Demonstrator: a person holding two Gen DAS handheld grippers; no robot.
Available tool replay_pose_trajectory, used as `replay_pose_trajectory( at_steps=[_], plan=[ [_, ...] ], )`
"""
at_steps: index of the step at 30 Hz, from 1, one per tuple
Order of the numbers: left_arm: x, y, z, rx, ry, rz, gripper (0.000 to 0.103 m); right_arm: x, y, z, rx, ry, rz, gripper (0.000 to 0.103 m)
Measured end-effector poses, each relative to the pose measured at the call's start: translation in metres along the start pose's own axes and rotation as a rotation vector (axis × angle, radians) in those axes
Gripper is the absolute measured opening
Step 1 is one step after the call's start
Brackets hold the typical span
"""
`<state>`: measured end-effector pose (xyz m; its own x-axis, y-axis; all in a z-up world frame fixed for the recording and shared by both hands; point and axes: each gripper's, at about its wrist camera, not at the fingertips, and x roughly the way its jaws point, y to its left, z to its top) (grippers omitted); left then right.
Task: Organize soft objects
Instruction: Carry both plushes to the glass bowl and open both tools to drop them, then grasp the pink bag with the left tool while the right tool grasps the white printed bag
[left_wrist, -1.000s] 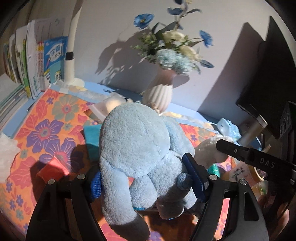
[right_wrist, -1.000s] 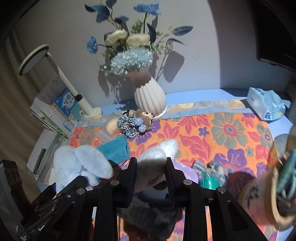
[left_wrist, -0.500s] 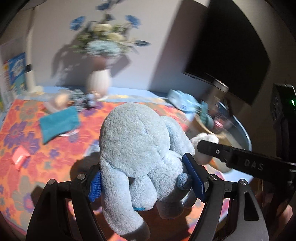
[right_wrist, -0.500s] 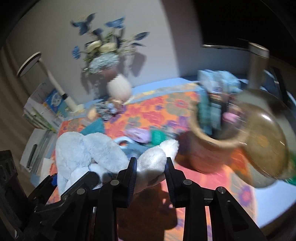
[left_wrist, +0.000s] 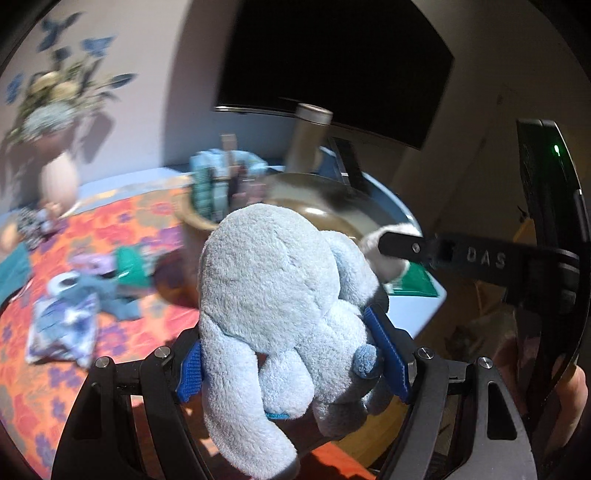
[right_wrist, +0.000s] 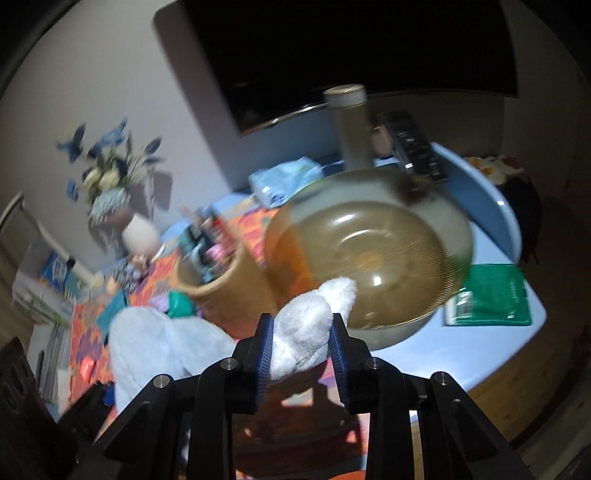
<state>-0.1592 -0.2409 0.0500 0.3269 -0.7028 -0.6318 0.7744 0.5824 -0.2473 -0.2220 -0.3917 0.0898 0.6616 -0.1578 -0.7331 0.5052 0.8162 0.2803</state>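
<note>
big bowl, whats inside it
The bowl looks empty: its ribbed brown inside shows, with only glints. The white plush in the right gripper covers its near rim, so that part is hidden.

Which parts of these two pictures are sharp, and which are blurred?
Left wrist view: the blue plush toy in the jaws is sharp; the flower vase and floral cloth are smeared. Right wrist view: the white plush is sharp; the brown bowl is streaked.
</note>
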Motion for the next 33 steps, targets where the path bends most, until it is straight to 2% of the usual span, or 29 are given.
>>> replay_pose_trajectory(
  at_steps=[5, 11, 18, 22, 25, 27, 33],
  plan=[
    [0.024, -0.031, 0.025, 0.064, -0.001, -0.041, 0.075, -0.013, -0.035, 0.022, 0.052, -0.057, -0.011, 0.029],
    [0.056, -0.042, 0.061, 0.113, -0.013, -0.070, 0.075, -0.010, -0.056, 0.055, 0.085, -0.104, -0.035, 0.027],
    [0.101, -0.040, 0.089, 0.124, 0.012, -0.047, 0.075, 0.039, -0.084, 0.090, 0.146, -0.061, -0.026, 0.025],
    [0.125, -0.038, 0.095, 0.132, 0.041, -0.005, 0.079, 0.058, -0.100, 0.093, 0.196, -0.030, -0.038, 0.026],
    [0.138, -0.040, 0.098, 0.138, 0.065, -0.015, 0.085, 0.065, -0.110, 0.091, 0.226, -0.003, -0.054, 0.034],
    [0.140, -0.042, 0.098, 0.149, 0.061, -0.019, 0.088, 0.064, -0.113, 0.088, 0.229, -0.005, -0.063, 0.057],
    [0.124, -0.052, 0.095, 0.188, 0.024, -0.021, 0.089, 0.043, -0.108, 0.086, 0.219, -0.061, -0.082, 0.060]
  ],
)
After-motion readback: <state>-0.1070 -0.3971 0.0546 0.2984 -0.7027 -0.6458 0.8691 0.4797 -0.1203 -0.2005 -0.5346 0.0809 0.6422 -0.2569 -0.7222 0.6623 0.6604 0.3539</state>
